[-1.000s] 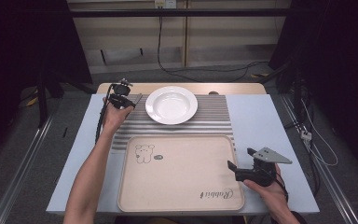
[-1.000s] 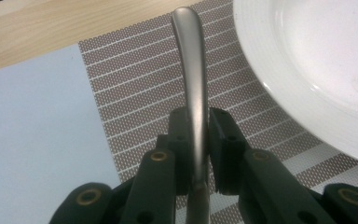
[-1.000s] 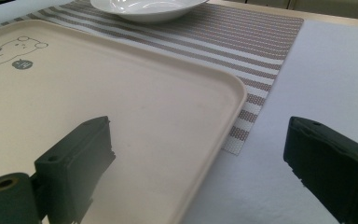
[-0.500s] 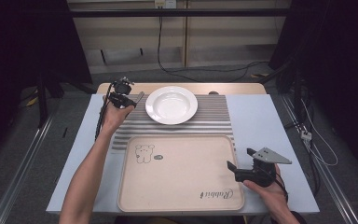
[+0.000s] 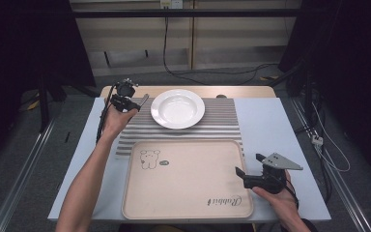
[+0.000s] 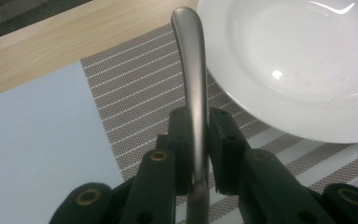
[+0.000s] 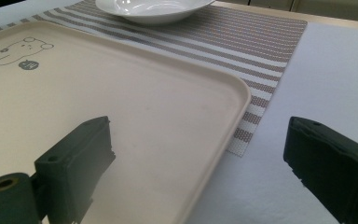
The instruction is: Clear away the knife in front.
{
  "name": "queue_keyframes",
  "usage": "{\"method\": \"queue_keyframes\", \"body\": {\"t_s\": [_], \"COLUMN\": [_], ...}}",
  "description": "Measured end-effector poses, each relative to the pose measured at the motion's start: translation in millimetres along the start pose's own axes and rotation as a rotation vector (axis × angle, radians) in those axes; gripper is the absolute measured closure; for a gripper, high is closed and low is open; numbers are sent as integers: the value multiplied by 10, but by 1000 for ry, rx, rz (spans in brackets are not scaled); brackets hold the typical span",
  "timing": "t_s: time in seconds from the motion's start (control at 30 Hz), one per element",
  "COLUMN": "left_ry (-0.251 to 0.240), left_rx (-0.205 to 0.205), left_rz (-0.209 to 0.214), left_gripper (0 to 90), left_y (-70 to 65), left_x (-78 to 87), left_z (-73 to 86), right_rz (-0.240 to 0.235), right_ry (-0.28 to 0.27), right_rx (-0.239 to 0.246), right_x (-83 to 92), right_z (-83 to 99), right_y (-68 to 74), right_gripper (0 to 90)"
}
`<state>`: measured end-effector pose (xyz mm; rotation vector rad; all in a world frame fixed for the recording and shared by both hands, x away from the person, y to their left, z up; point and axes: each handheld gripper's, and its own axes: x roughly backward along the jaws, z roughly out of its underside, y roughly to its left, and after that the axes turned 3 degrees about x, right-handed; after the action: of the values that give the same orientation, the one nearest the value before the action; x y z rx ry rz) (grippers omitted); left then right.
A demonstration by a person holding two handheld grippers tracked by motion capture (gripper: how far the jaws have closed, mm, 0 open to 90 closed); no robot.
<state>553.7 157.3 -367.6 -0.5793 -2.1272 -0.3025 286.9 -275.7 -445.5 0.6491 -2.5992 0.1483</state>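
The table point(image 5: 270, 121) carries a pale blue cover, with a bare wooden strip along its far edge. Open cover lies to the right of the mat and tray, and a narrower band runs along the left side.

The beige tray point(image 5: 188, 193) sits at the near edge, its printed bear point(image 5: 149, 158) in the far left corner. Its raised rim has rounded corners. The tray's far edge overlaps the near edge of the striped mat point(image 5: 222, 123).

The white plate point(image 5: 178, 108) rests on the mat near the far edge, well apart from the tray, with bare mat to its right.

The right gripper point(image 5: 251, 170) hovers at the tray's right edge. Its jaws stand wide apart with nothing between them; in the right gripper view one jaw is over the tray and the other over the blue cover.

The left gripper point(image 5: 134, 100) is at the mat's far left corner. Its jaws are clamped on the metal handle point(image 6: 192, 74) of a piece of cutlery, which points away from the gripper. The handle tip lies just beside the plate's left rim; contact cannot be determined.
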Motion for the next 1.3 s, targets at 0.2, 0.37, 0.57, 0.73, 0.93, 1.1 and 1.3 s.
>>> {"method": "queue_keyframes", "body": {"t_s": [0.2, 0.37, 0.57, 0.73, 0.93, 1.1, 1.3], "left_ry": [-14, -24, -23, -25, -20, -19, -34], "left_rx": [-1, 11, -3, -25, -45, -29, -44], "left_rz": [24, 43, 63, 63, 75, 74, 68], "left_gripper": [799, 800, 799, 799, 799, 799, 799], "left_y": [-46, -79, -145, -243, -388, -467, -574], "left_x": [71, 83, 115, 137, 153, 275, 362], "left_z": [55, 103, 153, 200, 290, 327, 378], "right_rz": [0, 1, 1, 0, -2, -1, -4], "right_ry": [0, 4, 3, 3, 4, 5, 5], "right_rx": [3, 1, -1, 4, 6, 9, 11], "right_x": [0, -5, -9, -6, -5, -5, -5], "right_z": [-1, -4, -6, -5, -5, -6, -6], "right_y": [2, 3, 5, 3, 7, 9, 12], "right_gripper": [84, 84, 84, 84, 84, 84, 84]}}
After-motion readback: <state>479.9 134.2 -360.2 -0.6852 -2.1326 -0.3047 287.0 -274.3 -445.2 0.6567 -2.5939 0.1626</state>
